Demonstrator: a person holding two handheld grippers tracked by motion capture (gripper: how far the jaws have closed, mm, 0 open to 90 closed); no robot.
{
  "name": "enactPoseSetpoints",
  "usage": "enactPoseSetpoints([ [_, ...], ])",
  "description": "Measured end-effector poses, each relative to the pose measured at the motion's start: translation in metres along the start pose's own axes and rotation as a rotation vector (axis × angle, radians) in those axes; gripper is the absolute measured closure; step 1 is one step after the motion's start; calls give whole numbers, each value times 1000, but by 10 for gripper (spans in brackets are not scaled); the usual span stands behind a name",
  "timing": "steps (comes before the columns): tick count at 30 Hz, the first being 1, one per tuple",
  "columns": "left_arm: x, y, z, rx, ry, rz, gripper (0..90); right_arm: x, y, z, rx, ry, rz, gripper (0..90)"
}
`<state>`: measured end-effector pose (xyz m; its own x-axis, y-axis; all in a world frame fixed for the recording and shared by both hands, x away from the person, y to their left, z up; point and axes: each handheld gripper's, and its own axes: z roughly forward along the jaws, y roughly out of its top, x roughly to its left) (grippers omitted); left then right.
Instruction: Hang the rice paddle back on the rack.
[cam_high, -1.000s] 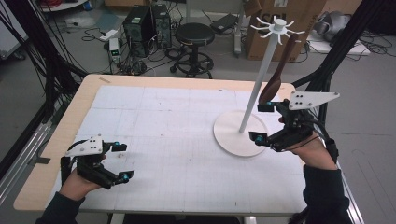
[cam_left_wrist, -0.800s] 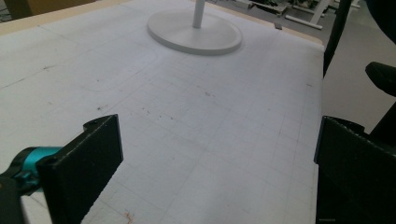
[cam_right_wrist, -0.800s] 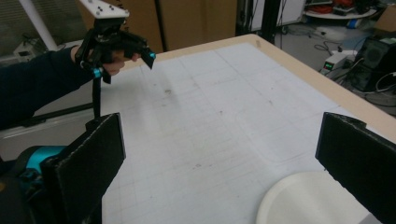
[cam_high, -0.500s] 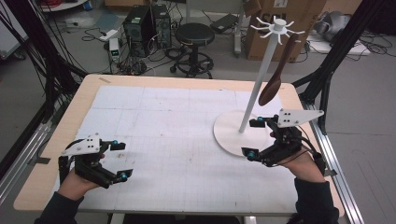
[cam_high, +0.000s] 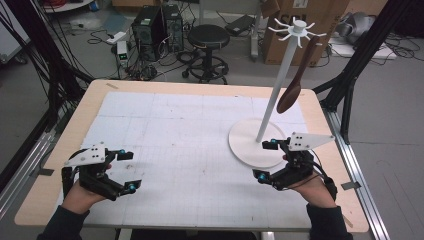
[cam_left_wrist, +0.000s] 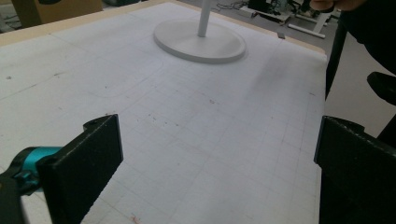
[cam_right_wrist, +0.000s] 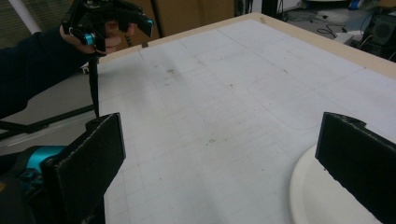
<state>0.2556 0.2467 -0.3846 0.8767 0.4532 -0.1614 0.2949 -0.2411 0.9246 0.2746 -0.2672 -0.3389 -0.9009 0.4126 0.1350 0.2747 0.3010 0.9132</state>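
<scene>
A white rack (cam_high: 273, 98) with a round base (cam_high: 246, 149) and hooks at its top stands on the right half of the table. A brown wooden spoon (cam_high: 298, 76) hangs from one hook, bowl down. My right gripper (cam_high: 266, 160) rests open at the near edge of the base, nothing between its jaws (cam_right_wrist: 219, 168); the base's rim (cam_right_wrist: 306, 196) lies by its right jaw. My left gripper (cam_high: 128, 170) stands open near the table's front left corner with nothing in it (cam_left_wrist: 215, 158). The rack's base (cam_left_wrist: 200, 41) lies far ahead of it.
A white gridded mat (cam_high: 190, 145) covers the wooden table (cam_high: 95, 95). Behind the table are a black stool (cam_high: 208, 35), computer towers (cam_high: 159, 22), cables and cardboard boxes (cam_high: 295, 30). Black frame posts (cam_high: 360, 55) stand at the right side.
My right gripper has come away from the spoon hanging on the rack and moved down and toward the front edge, open. The left gripper has stayed in place.
</scene>
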Motion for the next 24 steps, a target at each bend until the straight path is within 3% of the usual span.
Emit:
enactPoseSetpoints([
  [4,-1,0,-2,-5,3,0,18,2,-5,3,14,-38,-8,3],
  [14,2,-1,-3,-20,12,-2,18,2,-14,9,8,-59,-15,3],
  [24,3,-2,-2,-24,-3,4,18,12,-20,13,59,-116,-50,3],
])
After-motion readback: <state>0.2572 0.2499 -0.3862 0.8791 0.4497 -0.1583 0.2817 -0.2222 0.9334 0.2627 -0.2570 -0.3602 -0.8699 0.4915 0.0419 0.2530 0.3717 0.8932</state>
